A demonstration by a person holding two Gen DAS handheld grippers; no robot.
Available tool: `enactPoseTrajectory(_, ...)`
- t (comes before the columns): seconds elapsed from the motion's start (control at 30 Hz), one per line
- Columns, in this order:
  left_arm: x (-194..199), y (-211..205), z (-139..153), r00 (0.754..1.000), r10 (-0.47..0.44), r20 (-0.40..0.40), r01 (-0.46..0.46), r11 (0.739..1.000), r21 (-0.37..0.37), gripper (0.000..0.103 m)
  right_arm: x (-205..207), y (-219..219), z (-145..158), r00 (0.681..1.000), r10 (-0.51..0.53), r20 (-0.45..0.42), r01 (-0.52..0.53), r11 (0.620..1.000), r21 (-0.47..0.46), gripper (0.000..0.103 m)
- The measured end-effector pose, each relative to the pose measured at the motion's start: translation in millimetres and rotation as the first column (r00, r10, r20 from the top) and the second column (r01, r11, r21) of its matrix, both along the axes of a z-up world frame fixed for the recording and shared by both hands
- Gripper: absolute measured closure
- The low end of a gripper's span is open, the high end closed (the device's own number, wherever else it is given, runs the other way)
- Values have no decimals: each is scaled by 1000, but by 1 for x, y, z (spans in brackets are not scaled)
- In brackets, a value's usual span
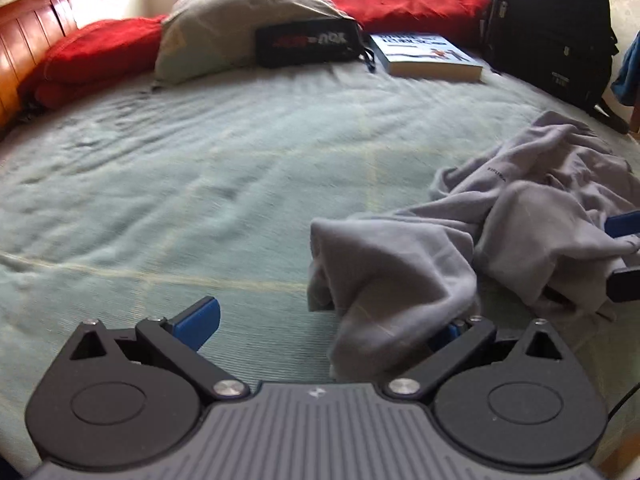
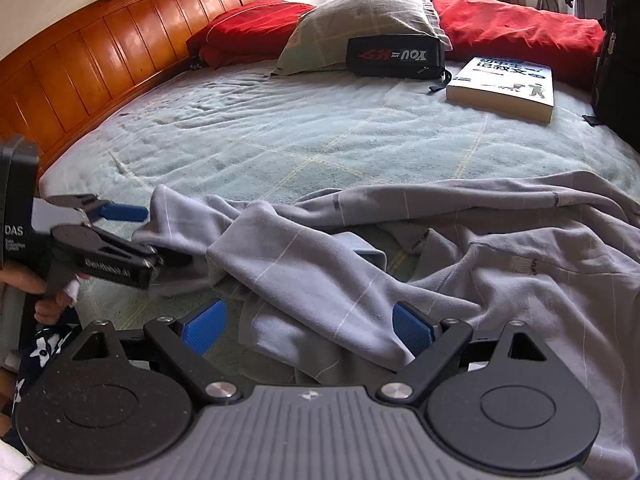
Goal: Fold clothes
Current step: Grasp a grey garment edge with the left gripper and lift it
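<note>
Along the left edge of the bed runs an orange wooden headboard [image 2: 120, 52]. Just below its lower end, the left gripper [image 2: 136, 236] reaches in from the left, held in a hand [image 2: 48, 292] above a dark star-patterned sleeve [image 2: 40, 354]. Its jaws are spread; one blue finger [image 2: 120, 212] stands free above the pale green bedspread [image 2: 280, 140], while the other is hidden under a fold of the grey garment [image 2: 440, 264]. In its own camera, that fold drapes over the right-hand finger and the left-hand one is bare.

The grey garment lies crumpled along the near edge of the bed, spreading from the left gripper toward the near right corner. The right gripper [image 2: 316, 328] sits at the near edge with its jaws spread wide and a ridge of the cloth running between them, touching the right pad.

At the far edge, left to right: a red pillow [image 2: 248, 28], a grey-green pillow [image 2: 368, 12] with a black pouch [image 2: 394, 56] leaning on it, a paperback book [image 2: 508, 84], a second red cushion [image 2: 520, 32], and a black backpack [image 1: 552, 28] at the far right corner.
</note>
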State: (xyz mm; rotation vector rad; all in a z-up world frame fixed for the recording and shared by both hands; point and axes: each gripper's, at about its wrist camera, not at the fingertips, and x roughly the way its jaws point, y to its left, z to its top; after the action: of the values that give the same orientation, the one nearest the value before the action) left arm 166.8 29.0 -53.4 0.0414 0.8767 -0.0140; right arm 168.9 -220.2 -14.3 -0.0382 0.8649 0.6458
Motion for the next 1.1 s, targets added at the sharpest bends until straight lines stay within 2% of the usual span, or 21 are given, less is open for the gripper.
enactPoseTrajectory(0.07, -2, 0, -1, 1000, -2, 2, 2, 1000, -25, 13, 0, 0, 0, 1000, 0, 3, 0, 1000, -2, 10)
enactPoseTrajectory(0.13, -5, -2, 2, 1000, -22, 7, 23, 998, -55, 33, -1, -1, 0, 1000, 0, 5, 0, 1000, -4, 9)
enactPoseTrajectory(0.2, -8, -4, 5, 999, -43, 12, 44, 995, -85, 48, -1, -2, 1, 1000, -1, 7, 1, 1000, -3, 9)
enactPoseTrajectory(0.33, -10, -12, 6, 997, -74, 23, 76, 995, -72, 68, -2, -3, 1, 1000, -3, 11, 3, 1000, -2, 9)
enactPoseTrajectory(0.43, -7, -11, 8, 997, -77, 31, 78, 996, -49, 77, -2, -3, 1, 1000, -5, 14, 5, 1000, -2, 9)
enactPoseTrajectory(0.53, -2, -6, 18, 996, -62, 56, 62, 998, 7, 86, -2, -4, 2, 1000, -7, 18, 7, 1000, -1, 9)
enactPoseTrajectory(0.67, 12, 5, 36, 992, -39, 121, 23, 991, 130, 89, -1, -7, 4, 1000, -17, 25, 17, 1000, 4, 9)
enactPoseTrajectory(0.83, 43, 19, 53, 982, -17, 189, -38, 959, 282, 94, 2, -8, 4, 999, -26, 25, 26, 1000, -1, 9)
enactPoseTrajectory(1.1, 102, 47, 64, 976, 27, 215, -114, 909, 402, 96, 7, -13, 6, 998, -54, 25, 54, 999, -8, 9)
